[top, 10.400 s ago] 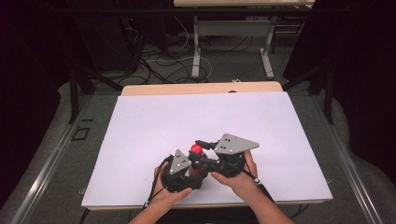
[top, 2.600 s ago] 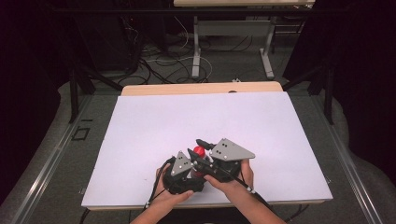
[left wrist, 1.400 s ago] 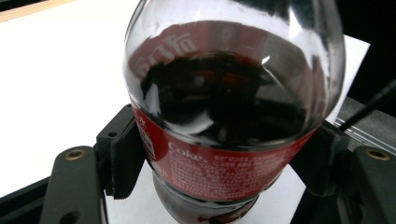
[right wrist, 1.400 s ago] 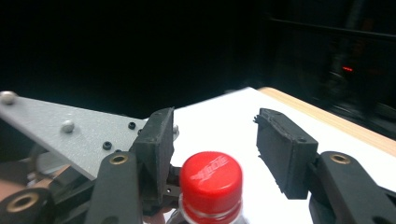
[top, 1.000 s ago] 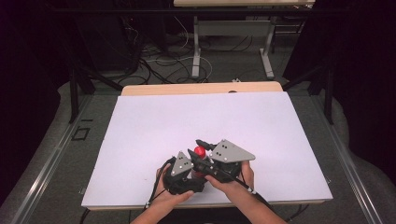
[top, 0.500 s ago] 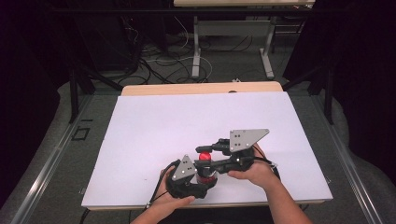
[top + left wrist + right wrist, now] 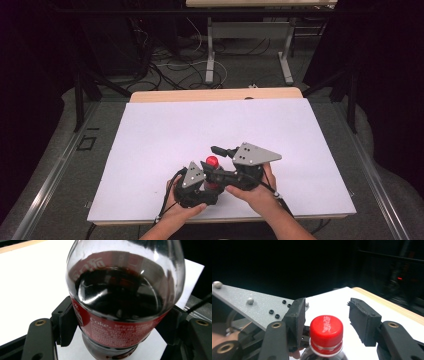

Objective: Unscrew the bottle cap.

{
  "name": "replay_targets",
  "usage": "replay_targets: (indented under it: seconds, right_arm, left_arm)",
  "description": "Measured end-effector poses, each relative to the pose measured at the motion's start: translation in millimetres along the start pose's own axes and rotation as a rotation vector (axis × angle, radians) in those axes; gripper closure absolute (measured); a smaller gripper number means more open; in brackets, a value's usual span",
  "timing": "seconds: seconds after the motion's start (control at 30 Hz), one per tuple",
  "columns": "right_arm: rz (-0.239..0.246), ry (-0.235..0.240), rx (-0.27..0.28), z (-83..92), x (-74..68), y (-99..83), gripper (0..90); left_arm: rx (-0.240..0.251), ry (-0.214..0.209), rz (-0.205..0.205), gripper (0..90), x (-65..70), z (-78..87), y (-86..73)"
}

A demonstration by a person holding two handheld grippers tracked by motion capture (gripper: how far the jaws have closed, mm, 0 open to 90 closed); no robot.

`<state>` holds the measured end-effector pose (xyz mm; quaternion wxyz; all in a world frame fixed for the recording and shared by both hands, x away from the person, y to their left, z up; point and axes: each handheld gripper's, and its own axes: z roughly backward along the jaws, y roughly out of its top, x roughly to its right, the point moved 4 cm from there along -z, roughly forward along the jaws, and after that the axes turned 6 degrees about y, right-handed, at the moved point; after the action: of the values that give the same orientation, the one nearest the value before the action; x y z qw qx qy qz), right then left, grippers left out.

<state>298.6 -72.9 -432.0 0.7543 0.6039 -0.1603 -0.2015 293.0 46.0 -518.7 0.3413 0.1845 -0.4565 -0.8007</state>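
white table (image 7: 165, 130) bare ahead, bottle (image 7: 212, 162) between claws

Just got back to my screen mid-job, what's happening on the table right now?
A person works a Coke bottle with two handheld grippers over the white table. The left gripper is clamped on the bottle's body at the label, holding it upright. The right gripper sits at the red cap; its jaws have just been opening, and the pads stand clear on either side of the cap, which is on the neck.
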Motion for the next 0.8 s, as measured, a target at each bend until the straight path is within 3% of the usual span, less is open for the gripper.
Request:
replay_targets:
  seconds: [0.07,0.2,0.23,0.4,0.47,0.5,0.53,0.57,0.6,0.63,0.67,0.73,0.8]
  right_arm:
    - [0.012,-0.059,-0.007,-2.7,-3.5,-1.6,48.5]
    - [0.001,-0.101,-0.014,-7.7,-8.7,-4.3,51.1]
    - [0.025,-0.132,-0.017,-10.7,-10.3,-5.4,56.2]
    - [0.029,-0.151,-0.032,-11.8,-10.5,-6.3,60.2]
    - [0.017,-0.119,-0.037,-10.4,-6.8,-5.6,60.7]
    - [0.016,-0.078,-0.045,-9.7,-5.1,-5.0,60.7]
    - [0.016,-0.078,-0.045,-9.7,-5.1,-5.0,60.7]
    - [0.000,-0.036,-0.043,-9.2,-2.9,-4.4,60.9]
    - [-0.010,0.055,-0.049,-6.8,3.6,-2.3,61.0]
    - [-0.010,0.055,-0.049,-6.8,3.6,-2.3,61.0]
    - [-0.019,0.140,-0.057,-3.1,10.2,-0.1,61.2]
    - [-0.012,0.167,-0.043,-1.3,14.2,1.9,61.2]
    - [-0.042,0.187,-0.035,6.8,23.7,7.6,61.3]
  left_arm:
    - [-0.002,0.019,0.000,29.0,-0.6,-0.2,-0.2]
    - [-0.004,0.027,0.010,29.0,-0.6,-0.8,-0.5]
    - [-0.003,0.028,0.011,29.0,-0.5,-0.7,-0.5]
    - [0.000,0.027,0.013,28.9,-0.4,0.1,-0.3]
    - [-0.002,0.019,0.012,29.0,-0.1,0.2,-0.2]
    - [0.000,0.006,0.010,29.0,-0.3,0.2,-0.1]
    - [0.000,0.006,0.010,29.0,-0.3,0.2,-0.1]
    - [0.002,-0.010,0.012,29.0,0.0,0.4,-0.1]
    - [-0.002,-0.016,0.002,29.0,-0.4,1.2,-0.1]
    - [0.004,-0.017,-0.007,29.0,0.3,1.3,0.4]
    - [0.003,-0.026,-0.010,29.0,1.2,1.3,0.6]
    - [0.003,-0.041,-0.008,29.0,2.6,0.4,0.5]
    - [-0.005,-0.043,-0.003,29.0,3.9,0.2,-0.4]
